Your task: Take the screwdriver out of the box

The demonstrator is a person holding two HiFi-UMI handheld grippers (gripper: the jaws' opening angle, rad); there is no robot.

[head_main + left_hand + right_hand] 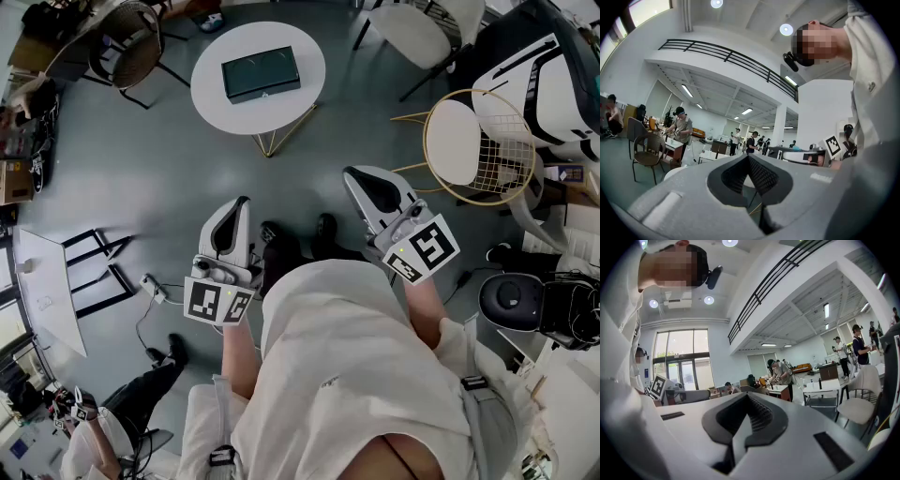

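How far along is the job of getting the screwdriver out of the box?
Done: nothing; the box looks closed on the round table. In hand: nothing; left gripper and right gripper are shut, empty, away from it. Left: approach, open box, lift screwdriver out.

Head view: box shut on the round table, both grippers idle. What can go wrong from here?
1. The box lies closed, so no screwdriver shows. The lid must come open first, and the left gripper and right gripper are both shut, empty and well short of it.
2. The round table is small and stands on thin wire legs. A push on the lid might slide the box or rock the table.
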